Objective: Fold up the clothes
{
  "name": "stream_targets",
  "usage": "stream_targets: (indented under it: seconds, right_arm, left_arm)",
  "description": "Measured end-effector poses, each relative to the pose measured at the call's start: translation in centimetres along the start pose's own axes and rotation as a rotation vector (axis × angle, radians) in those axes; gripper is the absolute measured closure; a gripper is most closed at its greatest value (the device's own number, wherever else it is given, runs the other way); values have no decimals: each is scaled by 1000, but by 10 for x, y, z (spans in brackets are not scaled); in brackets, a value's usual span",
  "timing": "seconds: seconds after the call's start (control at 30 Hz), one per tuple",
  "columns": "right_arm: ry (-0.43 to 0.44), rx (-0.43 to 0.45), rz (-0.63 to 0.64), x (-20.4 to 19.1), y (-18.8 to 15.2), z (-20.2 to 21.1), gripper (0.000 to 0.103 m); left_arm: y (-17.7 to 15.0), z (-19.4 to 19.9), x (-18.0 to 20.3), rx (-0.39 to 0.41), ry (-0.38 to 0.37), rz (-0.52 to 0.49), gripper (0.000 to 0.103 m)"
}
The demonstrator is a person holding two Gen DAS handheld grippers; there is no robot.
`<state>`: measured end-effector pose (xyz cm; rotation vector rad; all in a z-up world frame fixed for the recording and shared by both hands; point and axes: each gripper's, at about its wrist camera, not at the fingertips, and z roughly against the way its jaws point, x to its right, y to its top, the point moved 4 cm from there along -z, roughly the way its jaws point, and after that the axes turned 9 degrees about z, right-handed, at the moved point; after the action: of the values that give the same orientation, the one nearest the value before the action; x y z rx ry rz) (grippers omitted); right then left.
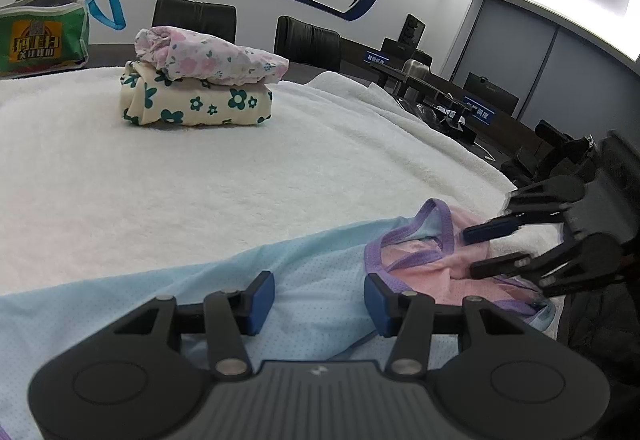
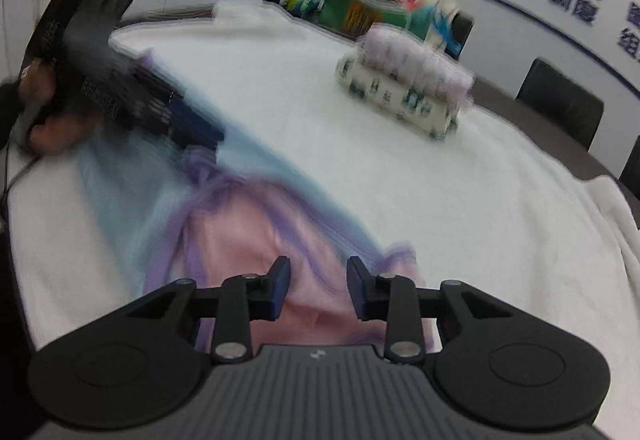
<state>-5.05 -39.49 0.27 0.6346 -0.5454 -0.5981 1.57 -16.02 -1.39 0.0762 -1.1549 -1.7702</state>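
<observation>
A light blue mesh garment [image 1: 312,264] with purple trim and a pink part [image 1: 436,264] lies spread on the white towel at the near edge. My left gripper [image 1: 320,304] hovers open over the blue cloth, nothing pinched between its blue pads. My right gripper [image 1: 480,250] comes in from the right, jaws apart just over the pink part by the purple neckline. In the blurred right wrist view the right gripper [image 2: 319,290] stands open above the pink cloth [image 2: 240,240], and the left gripper [image 2: 192,127] rests over the blue cloth [image 2: 120,199], held by a hand [image 2: 52,135].
A stack of two folded floral garments [image 1: 200,79] [image 2: 404,83] sits farther back on the white towel [image 1: 200,179]. A green bag [image 1: 40,35] stands at the far edge. Black chairs [image 1: 308,39] line the wall, and desks with monitors [image 1: 440,87] are at the right.
</observation>
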Motion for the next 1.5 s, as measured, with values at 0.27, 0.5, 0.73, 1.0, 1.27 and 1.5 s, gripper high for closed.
stream_targets:
  seconds: [0.27,0.5,0.73,1.0,1.27,1.5]
  right_arm:
    - [103,139,29,-21,-9,66,34]
    - [129,31,84,-29,-21,29,98]
    - [-30,26,25,8,-2,7,44]
    - [-30,73,36,29,11,10,24]
    - [54,2,-97,59,11,-39,97]
    - [104,132,-117,49,2,12,91]
  left_arm:
    - [-1,-1,1,1,4,-11,54]
    - [-1,0,1,1,0,-8,54]
    - [-1,0,1,2,1,-9,53]
    - [-1,0,1,2,1,-10,53]
    - [-1,0,1,2,-4,-5,53]
    - [-1,-1,2,2,0,-13,52]
